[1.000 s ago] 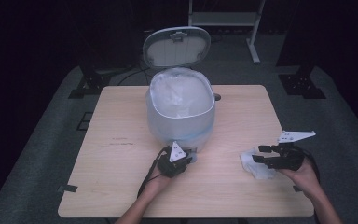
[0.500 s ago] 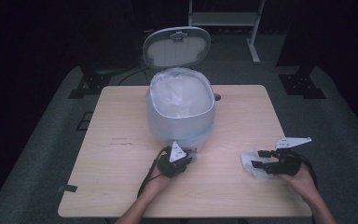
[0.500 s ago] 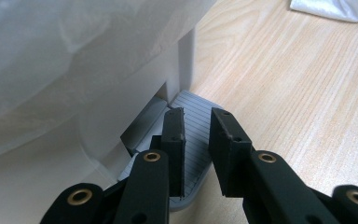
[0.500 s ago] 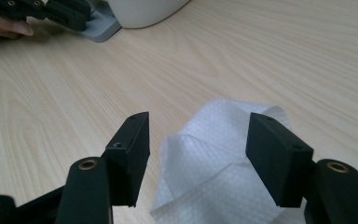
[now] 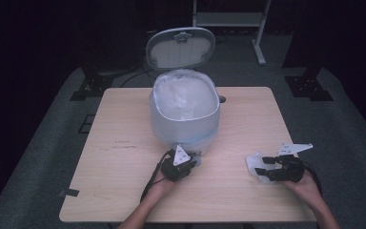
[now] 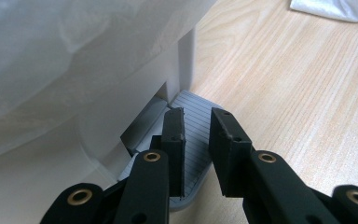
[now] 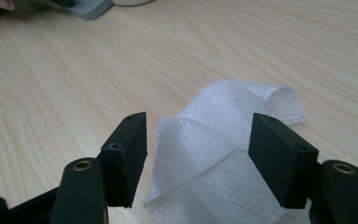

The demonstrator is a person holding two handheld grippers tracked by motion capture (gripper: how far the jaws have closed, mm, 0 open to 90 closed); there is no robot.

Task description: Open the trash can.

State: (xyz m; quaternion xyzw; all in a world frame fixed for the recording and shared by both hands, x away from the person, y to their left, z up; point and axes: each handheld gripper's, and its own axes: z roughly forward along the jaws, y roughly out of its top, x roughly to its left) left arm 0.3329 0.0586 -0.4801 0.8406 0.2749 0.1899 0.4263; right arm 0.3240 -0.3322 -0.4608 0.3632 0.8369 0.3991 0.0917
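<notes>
A white pedal bin (image 5: 185, 117) lined with a clear bag stands mid-table, its lid (image 5: 181, 47) tipped up and open. My left gripper (image 5: 188, 157) sits at the bin's front foot. In the left gripper view its jaws (image 6: 196, 114) rest on the grey ribbed pedal (image 6: 192, 99), almost shut, with a narrow gap and nothing between them. A crumpled white tissue (image 5: 255, 164) lies on the table at the right. My right gripper (image 5: 263, 165) is open at table level. In the right gripper view the tissue (image 7: 228, 140) lies between the spread jaws (image 7: 198, 133), not pinched.
The wooden table (image 5: 124, 143) is bare to the left of the bin. A small dark object (image 5: 223, 99) sits behind the bin on the right. Dark stands and a white frame (image 5: 228, 19) are on the floor beyond the table.
The right gripper has come a little nearer the person and lower, settling around the tissue. The left gripper and the bin lid have not moved.
</notes>
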